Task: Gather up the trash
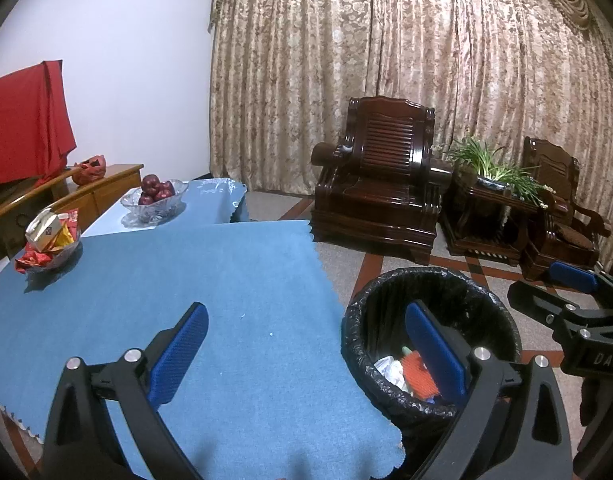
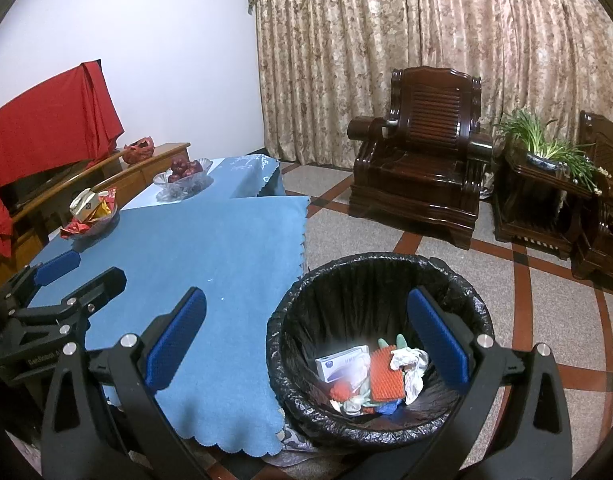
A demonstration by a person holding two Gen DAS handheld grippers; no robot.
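Task looks nearly done, judging by what lies where. The bin (image 2: 380, 344), lined w/ a black bag, stands on the floor just beside the table (image 1: 234, 288) edge and already holds the trash (image 2: 380, 376): a white box, orange ribbed piece, crumpled white tissue, bits of green and blue at the bottom.

Both grippers empty. Right gripper (image 2: 306, 336) hangs over the bin/table corner, fingers spread wide, nothing between them; one finger sits above the cloth, the other above the bin mouth. Left gripper (image 1: 306, 348) likewise spread wide, empty, one finger over the blue cloth, other over the bin's near rim.

Left on the table: the near part of the cloth is bare except a couple of tiny pale specks, too small to tell what they are. Far side has a glass dish of wrappers w/ a small box (image 1: 48, 238), and a glass bowl of red fruit (image 1: 154, 198). Those look like set-out snacks, not trash, though that's a guess.

So prob. only the specks remain, if anything. Floor round the bin shows no litter in either view.
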